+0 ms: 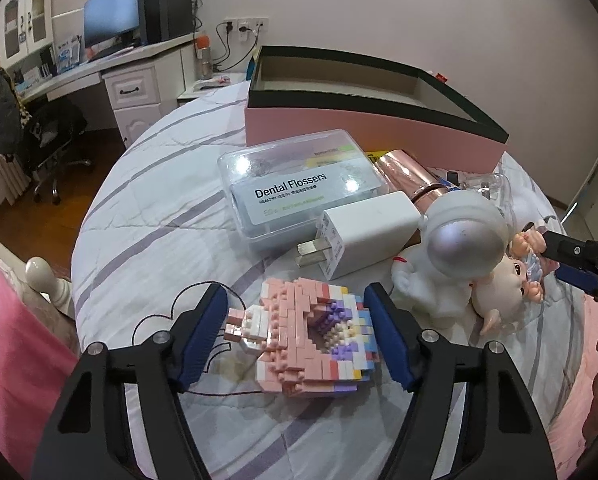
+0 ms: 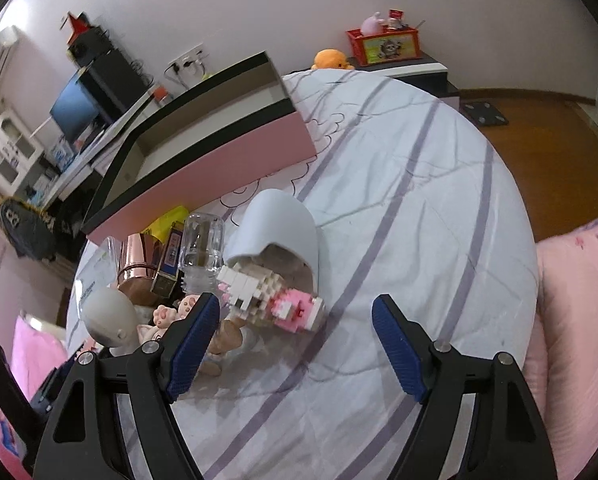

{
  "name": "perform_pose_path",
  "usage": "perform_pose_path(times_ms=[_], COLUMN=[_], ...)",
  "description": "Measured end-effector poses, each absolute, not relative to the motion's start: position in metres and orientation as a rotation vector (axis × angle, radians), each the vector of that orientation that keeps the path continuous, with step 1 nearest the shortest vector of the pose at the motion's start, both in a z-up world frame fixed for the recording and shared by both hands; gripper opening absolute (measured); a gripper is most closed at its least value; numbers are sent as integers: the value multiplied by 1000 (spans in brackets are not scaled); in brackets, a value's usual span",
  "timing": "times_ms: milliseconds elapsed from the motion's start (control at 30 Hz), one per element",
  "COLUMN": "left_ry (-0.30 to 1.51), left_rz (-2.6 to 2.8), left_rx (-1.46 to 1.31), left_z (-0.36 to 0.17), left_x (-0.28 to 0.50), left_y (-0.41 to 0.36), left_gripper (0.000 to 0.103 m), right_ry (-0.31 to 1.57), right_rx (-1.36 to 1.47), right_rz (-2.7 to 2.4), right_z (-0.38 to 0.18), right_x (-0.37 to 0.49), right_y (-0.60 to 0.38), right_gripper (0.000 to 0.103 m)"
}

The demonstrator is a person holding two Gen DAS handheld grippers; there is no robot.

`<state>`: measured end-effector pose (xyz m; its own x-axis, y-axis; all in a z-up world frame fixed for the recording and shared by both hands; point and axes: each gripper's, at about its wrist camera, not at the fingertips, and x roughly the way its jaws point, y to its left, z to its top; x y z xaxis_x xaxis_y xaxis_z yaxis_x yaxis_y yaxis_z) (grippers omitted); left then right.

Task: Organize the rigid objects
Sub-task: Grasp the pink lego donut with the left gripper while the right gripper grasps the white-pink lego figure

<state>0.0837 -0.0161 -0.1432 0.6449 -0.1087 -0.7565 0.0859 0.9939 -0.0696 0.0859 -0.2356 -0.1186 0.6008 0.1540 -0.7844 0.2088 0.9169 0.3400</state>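
My left gripper (image 1: 297,332) was spread wide around the pink brick model (image 1: 311,340), a pad on each flank but neither clearly pressing yet; I judged this a straddle before the squeeze, chosen because the blocky sides offer flat faces. At twelve o'clock from it lay the white charger (image 1: 363,236), beyond that the Dental Flossers case (image 1: 299,192), and farther still the pink box (image 1: 375,120), open and apparently the place everything was meant to go. At two o'clock stood the astronaut figure (image 1: 459,248) with a small doll (image 1: 527,268) against it. My right gripper (image 2: 297,344) hung open over bare sheet, gripping nothing. Its camera alone showed a pale blue shell (image 2: 283,232) with a second brick figure (image 2: 275,296) at its mouth, and a clear bottle (image 2: 203,248) at eleven o'clock; the flossers case showed there only as an edge.
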Motion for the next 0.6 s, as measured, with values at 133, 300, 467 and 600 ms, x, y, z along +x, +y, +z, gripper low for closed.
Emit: perform_pose_path(times_ms=[133, 300, 467, 600], left_ry=[862, 865, 860, 854], left_rz=[-91, -90, -94, -98], left_rx=[-14, -13, -15, -5], left_z=[-145, -145, -145, -145], left_x=[83, 81, 81, 80], left_y=[-19, -19, -16, -18], left_gripper=[78, 77, 73, 68], right_ry=[924, 913, 905, 931], right_rx=[452, 440, 480, 563], right_rz=[-32, -34, -24, -4], right_z=[-123, -124, -128, -131], right_x=[93, 99, 90, 89], right_y=[-232, -223, -231, -238], right_gripper=[79, 65, 61, 60])
